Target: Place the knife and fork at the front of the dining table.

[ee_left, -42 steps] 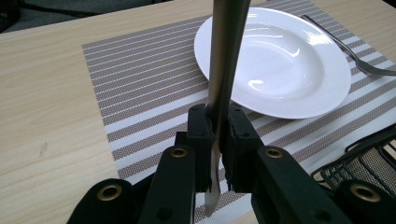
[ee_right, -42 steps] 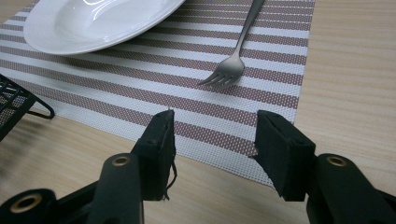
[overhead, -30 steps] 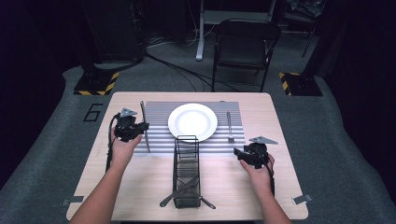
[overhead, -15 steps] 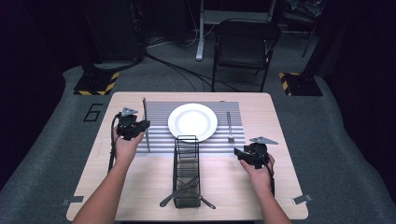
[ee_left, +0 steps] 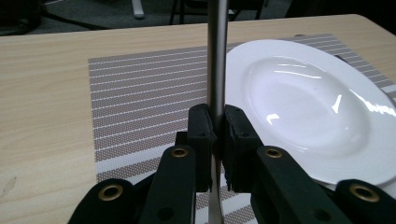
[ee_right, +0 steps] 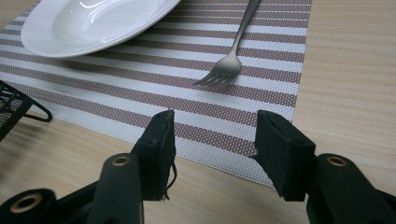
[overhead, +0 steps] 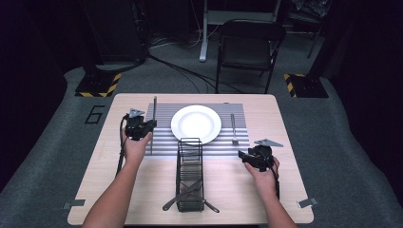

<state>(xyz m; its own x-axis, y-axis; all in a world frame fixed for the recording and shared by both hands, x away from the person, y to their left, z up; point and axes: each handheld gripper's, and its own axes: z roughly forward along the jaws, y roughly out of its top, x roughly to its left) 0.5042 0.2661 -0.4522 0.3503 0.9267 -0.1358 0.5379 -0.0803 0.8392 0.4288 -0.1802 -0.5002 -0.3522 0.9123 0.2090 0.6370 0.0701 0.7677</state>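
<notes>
The left gripper (ee_left: 215, 140) was clamped on a knife (ee_left: 216, 56); lowering it flat, parallel beside the plate (ee_left: 308, 102) to its right, seemed best

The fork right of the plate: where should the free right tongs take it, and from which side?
Grip the fork at mid-handle, coming straight down with the jaws across its width. It lies flat on the striped placemat, tines toward the person, handle pointing away, so the slim straight handle probably suits a pinch best. The right tongs stand open just short of the tines.
</notes>
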